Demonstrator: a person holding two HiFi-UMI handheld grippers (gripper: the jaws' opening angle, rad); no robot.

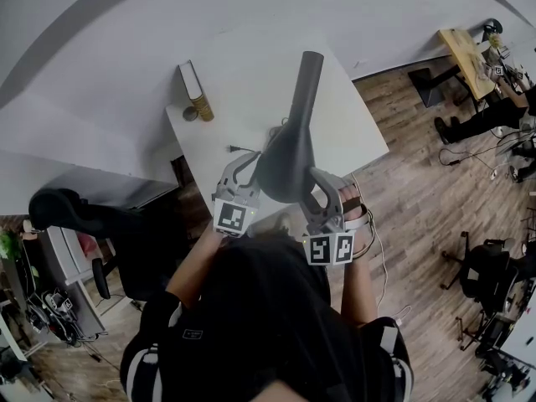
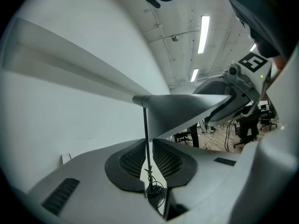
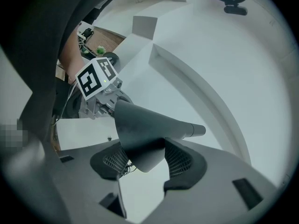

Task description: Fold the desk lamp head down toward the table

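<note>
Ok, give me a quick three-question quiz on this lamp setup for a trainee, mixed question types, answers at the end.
1. True or false: the left gripper has its jaws wide apart.
2. What sits between the jaws of the right gripper? A) a cable B) the lamp head C) nothing
3. What colour is the table?
Key: 1 false, they are nearly shut on the lamp's thin rod. 2 B. 3 white.
</note>
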